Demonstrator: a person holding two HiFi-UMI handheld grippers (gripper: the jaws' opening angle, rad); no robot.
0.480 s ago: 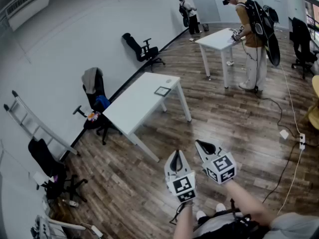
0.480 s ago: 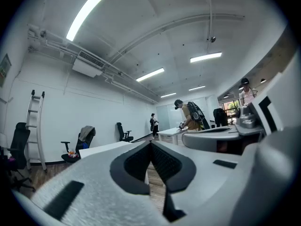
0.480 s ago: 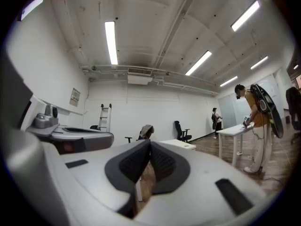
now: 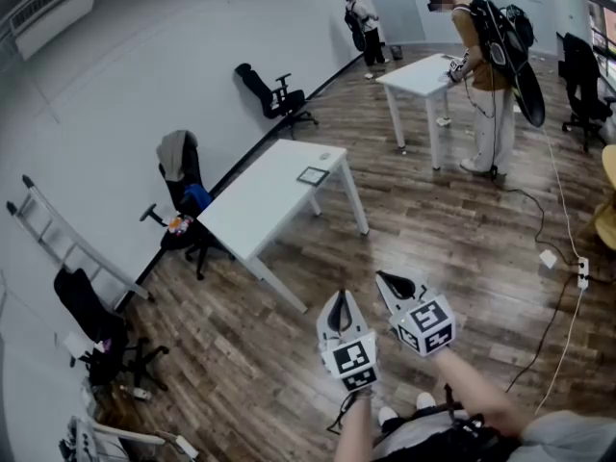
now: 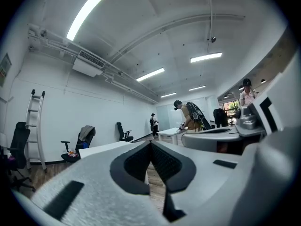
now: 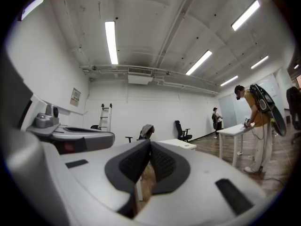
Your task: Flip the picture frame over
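- Wood-plank flooring [image 4: 241,354] is spreading across a big white-walled room, and I am standing on it well back from a long white table [image 4: 252,210].
- I am holding the left gripper [image 4: 337,301] and the right gripper [image 4: 393,282] out ahead of me, side by side and near each other, both pointing level toward that table.
- Both arms are reaching up from the bottom edge of the head view: the left forearm [image 4: 352,436] is running almost straight up, and the right forearm [image 4: 476,393] is angling in from the right.
- Looking through the left gripper view, its jaws are pressing together, ribbed pads meeting, with nothing caught between them.
- The right gripper view is showing the same: jaws closed on each other, nothing between them.
- The picture frame [image 4: 314,175] is lying flat near the far end of the table, well apart from both grippers.
- That frame is showing so small that I cannot tell which face is up, and a pale little object [image 4: 325,156] just beyond it is too small to name.
- My hands are hiding beneath the marker cubes [image 4: 351,362].
- In both gripper views the tabletop is showing edge-on behind the jaws, so the frame cannot be made out there.
- Farther off, a person with a backpack [image 4: 486,65] is bending over a second white table [image 4: 419,75], and another person [image 4: 362,22] is standing by the far wall.
- At the left, a ladder [image 4: 67,243] is leaning against the wall.
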